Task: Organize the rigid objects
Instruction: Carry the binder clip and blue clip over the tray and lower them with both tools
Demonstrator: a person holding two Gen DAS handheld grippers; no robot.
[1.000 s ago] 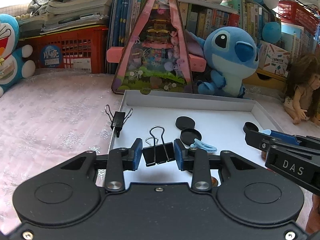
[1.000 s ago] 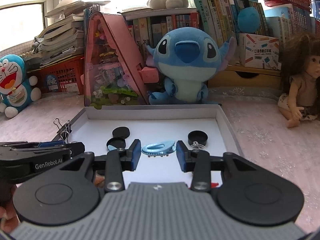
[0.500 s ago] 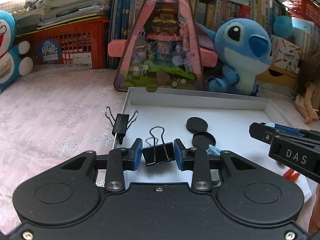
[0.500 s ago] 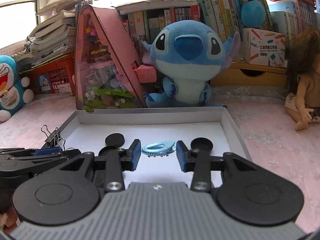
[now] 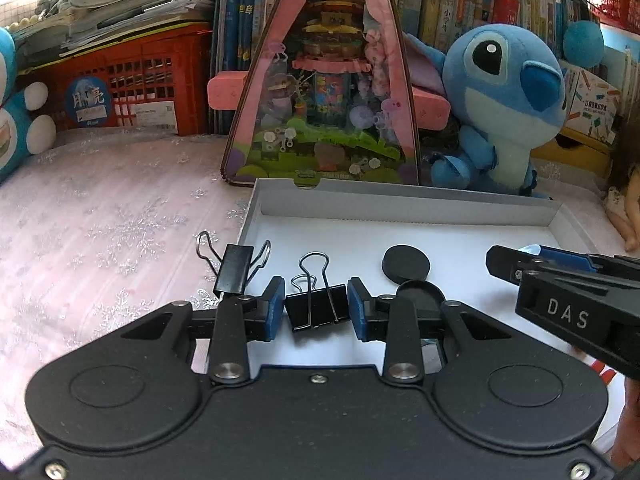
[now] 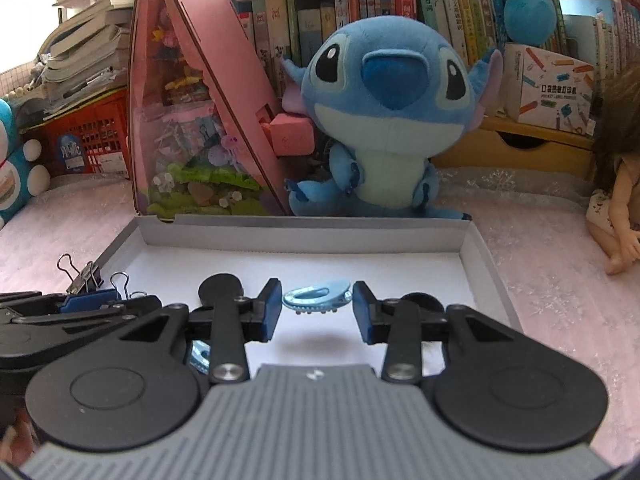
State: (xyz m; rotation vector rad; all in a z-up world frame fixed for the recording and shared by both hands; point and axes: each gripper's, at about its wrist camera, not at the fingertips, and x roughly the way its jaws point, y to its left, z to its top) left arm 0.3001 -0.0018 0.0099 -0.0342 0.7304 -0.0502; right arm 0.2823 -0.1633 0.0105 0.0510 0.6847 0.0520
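- Since the earlier frames we have carried both grippers forward over the white tray [image 5: 256,216]; its far wall and the toys behind it now stand closer, and the black discs lie nearer our fingers.
- Our left gripper [image 5: 316,308] is clamped on a black binder clip [image 5: 316,312], held above the tray floor near its left edge.
- Our right gripper [image 6: 317,307] is clamped on a light blue hair clip [image 6: 317,300], which hangs clear above the tray's middle, its shadow on the floor below.
- Ahead of both grippers the tray floor is bare up to the far wall; the right wall runs just beside the right fingers.
- A second binder clip [image 5: 234,266] sits on the tray's left rim, just ahead and left of the left gripper.
- We count two binder clips, three black discs (one [image 5: 406,264] ahead of the left gripper, one [image 5: 420,292] at its right finger, one [image 6: 422,302] behind the right gripper's right finger), and one held hair clip; a second blue piece [image 6: 199,354] shows under the right gripper's left finger.
- A blue plush [image 6: 384,120] and a pink triangular box [image 5: 320,80] stand just beyond the far wall.
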